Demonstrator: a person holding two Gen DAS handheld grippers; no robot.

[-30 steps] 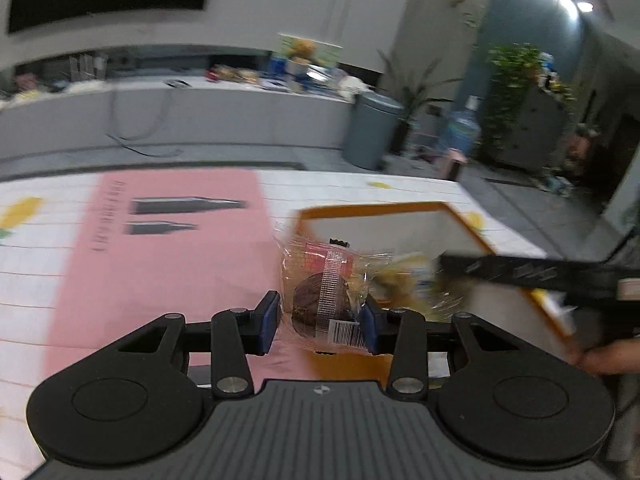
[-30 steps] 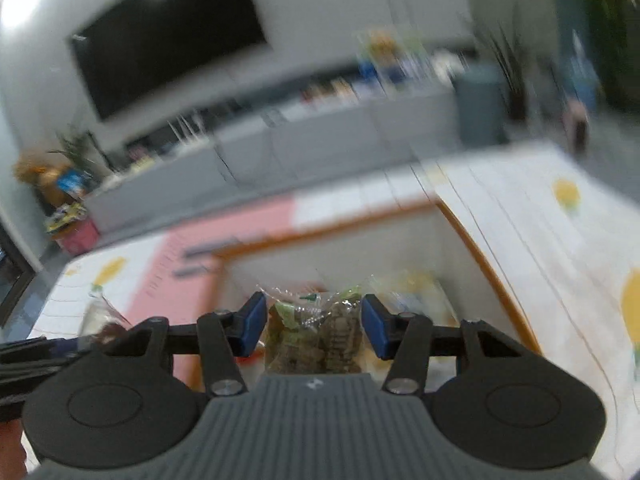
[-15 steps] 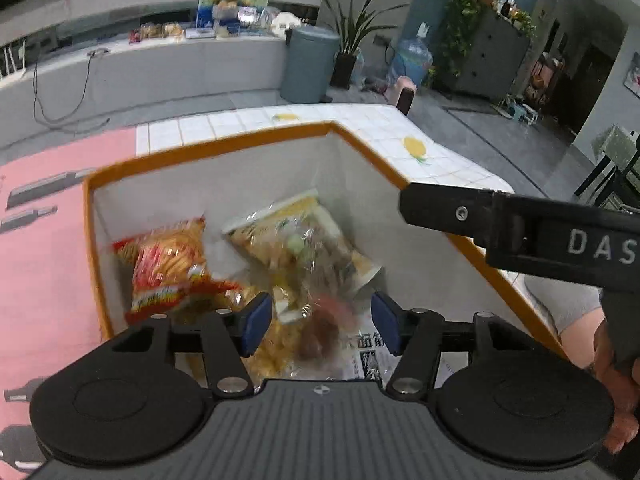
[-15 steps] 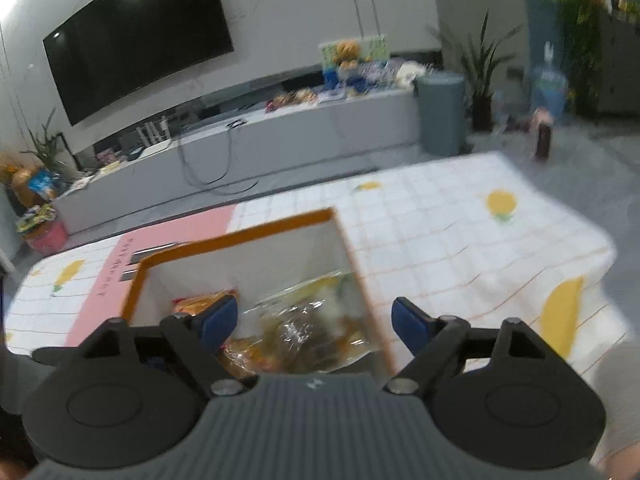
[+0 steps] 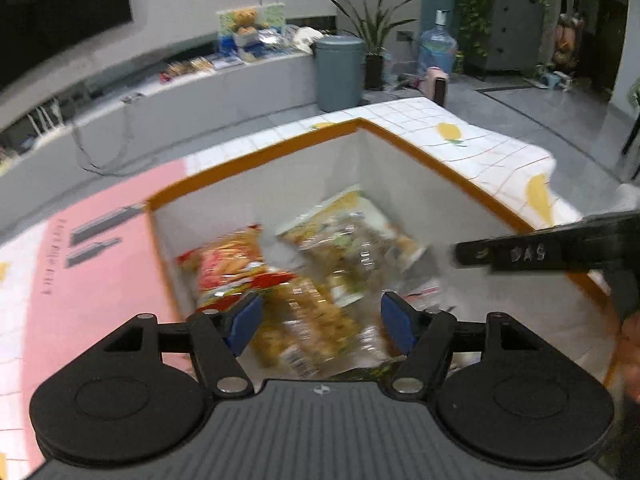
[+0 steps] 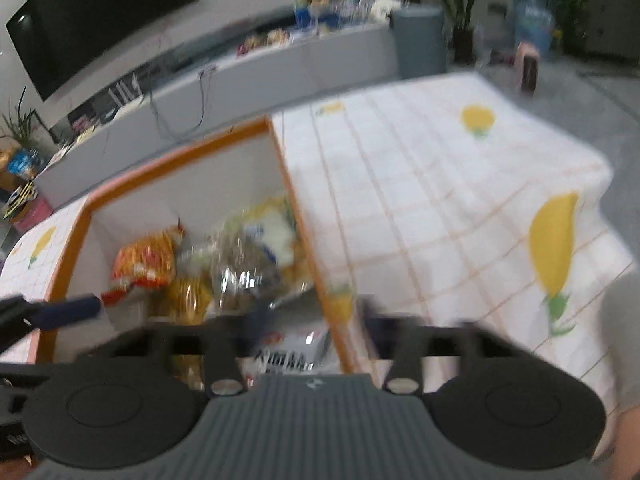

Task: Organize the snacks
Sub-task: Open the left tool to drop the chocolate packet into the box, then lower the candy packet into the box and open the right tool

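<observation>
A white box with an orange rim [image 5: 260, 160] [image 6: 180, 152] holds several snack packs: a red bag [image 5: 228, 264] [image 6: 144, 260], a clear bag of brown and green pieces [image 5: 352, 248] [image 6: 244, 264] and a yellow pack [image 5: 308, 320]. My left gripper [image 5: 320, 322] hovers over the box's near end, its jaws opening with nothing between the blue pads. My right gripper [image 6: 314, 320] is blurred above the box's right wall. Its jaws are closing and grip nothing; the orange rim runs beneath the gap. One right finger [image 5: 540, 252] reaches in from the right in the left wrist view.
The box stands on a white checked tablecloth with yellow fruit prints [image 6: 420, 184], next to a pink mat [image 5: 100, 272] on its left. Behind the table are a long grey bench and a grey bin [image 5: 340, 72]. A person's hand [image 5: 628, 352] is at the right edge.
The left gripper let go of the chocolate muffin pack and moved over the box with its jaws wider. The right gripper dropped its clear bag into the box, opened wide, then narrowed and shifted right.
</observation>
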